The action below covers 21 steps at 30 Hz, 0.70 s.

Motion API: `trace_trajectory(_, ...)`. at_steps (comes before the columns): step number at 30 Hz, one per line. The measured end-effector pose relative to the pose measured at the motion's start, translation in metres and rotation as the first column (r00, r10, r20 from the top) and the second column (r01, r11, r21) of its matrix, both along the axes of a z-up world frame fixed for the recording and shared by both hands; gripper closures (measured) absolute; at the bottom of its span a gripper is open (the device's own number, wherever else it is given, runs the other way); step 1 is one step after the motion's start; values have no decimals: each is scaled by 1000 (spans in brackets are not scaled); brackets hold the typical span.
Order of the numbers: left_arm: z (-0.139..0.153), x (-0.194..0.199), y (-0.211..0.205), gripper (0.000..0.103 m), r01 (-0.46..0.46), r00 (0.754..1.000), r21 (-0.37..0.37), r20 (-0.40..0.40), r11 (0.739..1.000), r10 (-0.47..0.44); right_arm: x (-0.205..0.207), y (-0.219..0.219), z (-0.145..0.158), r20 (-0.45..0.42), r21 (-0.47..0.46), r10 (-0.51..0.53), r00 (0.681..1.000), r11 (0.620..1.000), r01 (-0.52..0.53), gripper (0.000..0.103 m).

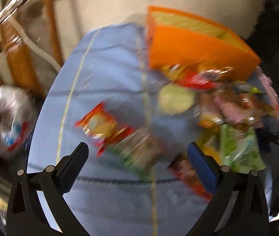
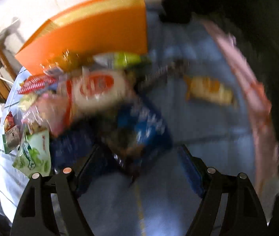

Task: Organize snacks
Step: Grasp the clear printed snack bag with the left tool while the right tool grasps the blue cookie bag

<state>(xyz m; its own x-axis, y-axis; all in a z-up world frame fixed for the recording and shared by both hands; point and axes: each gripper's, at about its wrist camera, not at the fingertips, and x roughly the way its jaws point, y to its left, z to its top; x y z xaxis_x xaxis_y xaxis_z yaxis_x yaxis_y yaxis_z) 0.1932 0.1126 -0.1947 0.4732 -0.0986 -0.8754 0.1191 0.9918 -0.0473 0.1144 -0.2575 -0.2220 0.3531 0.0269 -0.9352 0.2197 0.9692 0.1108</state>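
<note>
We hold our left gripper (image 1: 137, 153) wide open and empty over the blue cloth (image 1: 107, 66); the snack packets (image 1: 218, 106) lie heaped before the orange box (image 1: 194, 47); our right gripper (image 2: 137, 155) gapes empty too.

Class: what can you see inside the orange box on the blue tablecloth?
Only a yellowish inner wall of the orange box shows. Its front wall hides the bottom, so any contents cannot be seen. The snack packets lie outside it.
</note>
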Motion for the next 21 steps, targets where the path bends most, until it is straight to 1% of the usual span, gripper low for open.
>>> trace_trajectory(3, -7, 1, 4, 5, -25, 1000, 5, 8, 1000, 25, 4, 11, 1, 9, -31, 7, 1000, 999, -7, 23)
trace_trajectory(6, -17, 6, -8, 5, -10, 1000, 21, 0, 1000, 10, 9, 18, 3, 7, -66, -2, 1000, 998, 3, 23)
trace_trajectory(8, -20, 7, -19, 5, -1, 1000, 50, -9, 999, 1, 12, 21, 2, 8, -80, -19, 1000, 997, 20, 23)
trace_trajectory(10, -32, 12, -28, 5, -16, 1000, 98, -18, 995, 18, 20, 24, 1, 5, -96, -21, 1000, 995, 21, 23)
trace_trajectory(11, -37, 15, -31, 5, -29, 999, 103, -29, 994, 32, 23, 25, -1, 6, -105, -20, 1000, 994, 21, 22)
trace_trajectory(12, -45, 19, -31, 5, -62, 997, 101, -49, 993, 67, 24, 24, 1, 8, -109, -21, 1000, 994, 22, 19)
trace_trajectory(13, -53, 22, -29, 5, -103, 991, 91, -71, 990, 110, 28, 26, -2, 9, -118, -19, 1000, 993, 20, 17)
trace_trajectory(14, -59, 24, -27, 5, -135, 986, 86, -91, 987, 142, 28, 26, -4, 7, -126, -16, 1000, 992, 17, 13)
trace_trajectory(15, -67, 24, -21, 4, -189, 974, 72, -112, 979, 196, 30, 26, -7, 5, -129, -12, 1000, 992, 12, 10)
trace_trajectory(16, -65, 21, -20, 4, -221, 971, 66, -80, 973, 225, 30, 26, -9, 7, -130, -9, 1000, 991, 10, 9)
trace_trajectory(18, -65, 20, -23, 5, -217, 971, 70, -85, 974, 223, 29, 22, -14, 14, -120, -4, 1000, 993, 6, 7)
trace_trajectory(19, -63, 19, -23, 13, -205, 974, 75, -78, 976, 210, 27, 21, -16, 9, -109, -3, 1000, 994, 4, 8)
trace_trajectory(20, -61, 17, -26, 35, -189, 979, 75, -64, 979, 194, 25, 20, -17, 4, -97, 2, 1000, 995, -2, 17)
trace_trajectory(21, -57, 15, -30, 42, -145, 988, 71, -46, 987, 149, 25, 17, -21, -9, -86, 10, 1000, 996, -11, 28)
